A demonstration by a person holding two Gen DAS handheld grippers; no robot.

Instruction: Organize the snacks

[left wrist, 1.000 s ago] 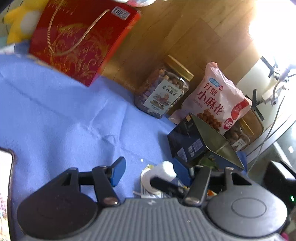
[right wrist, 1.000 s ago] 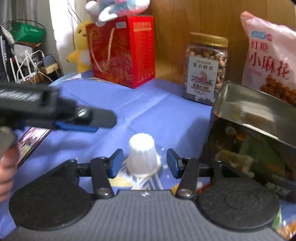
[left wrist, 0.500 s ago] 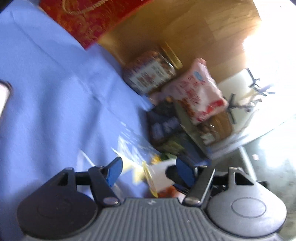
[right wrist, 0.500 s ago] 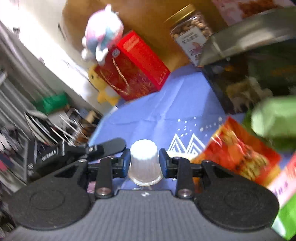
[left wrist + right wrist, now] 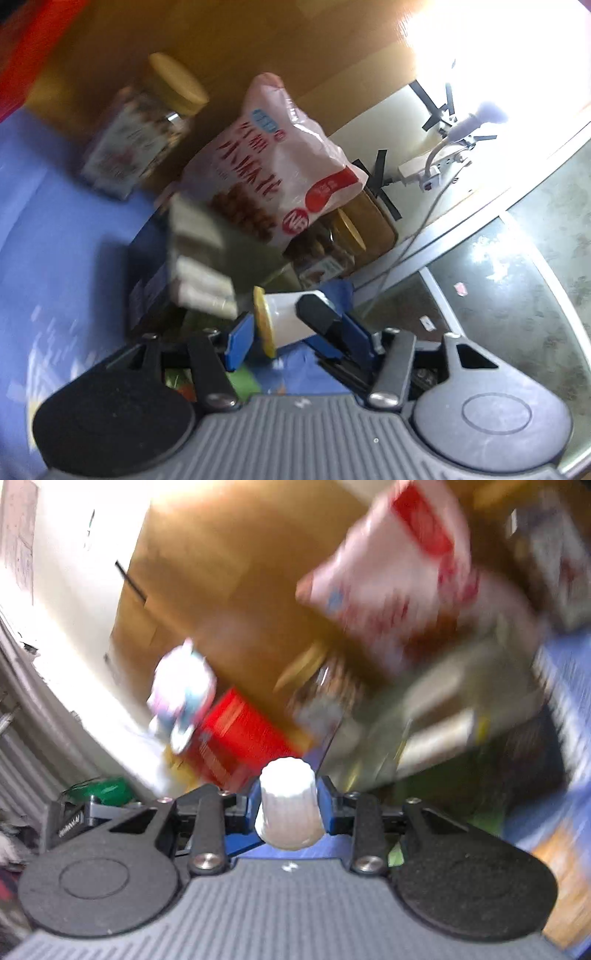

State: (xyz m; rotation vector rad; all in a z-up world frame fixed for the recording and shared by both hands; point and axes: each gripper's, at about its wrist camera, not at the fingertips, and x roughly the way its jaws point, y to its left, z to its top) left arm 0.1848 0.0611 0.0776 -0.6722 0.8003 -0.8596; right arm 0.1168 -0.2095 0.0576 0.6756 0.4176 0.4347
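Observation:
My right gripper [image 5: 288, 805] is shut on a small white ridged jelly cup [image 5: 288, 805] and holds it in the air, tilted. The same cup [image 5: 284, 317], lying sideways with its yellow lid to the left, shows in the left wrist view, with the right gripper's dark fingers around it. My left gripper [image 5: 295, 332] is open with the cup and right gripper between its blue pads. An open dark tin box [image 5: 192, 258] with a shiny lid sits just beyond; it also shows blurred in the right wrist view [image 5: 461, 746].
A pink snack bag [image 5: 273, 177] leans behind the tin. A gold-lidded nut jar [image 5: 144, 125] stands left of it on the blue cloth [image 5: 55, 229]. A second jar [image 5: 332, 240] lies behind the bag. A red gift box [image 5: 236, 742] and plush toy [image 5: 181, 690] stand further off.
My right gripper closed on the white cup, lifted it off the cloth and swung it toward the tin box. My left gripper swung right toward the tin, staying open.

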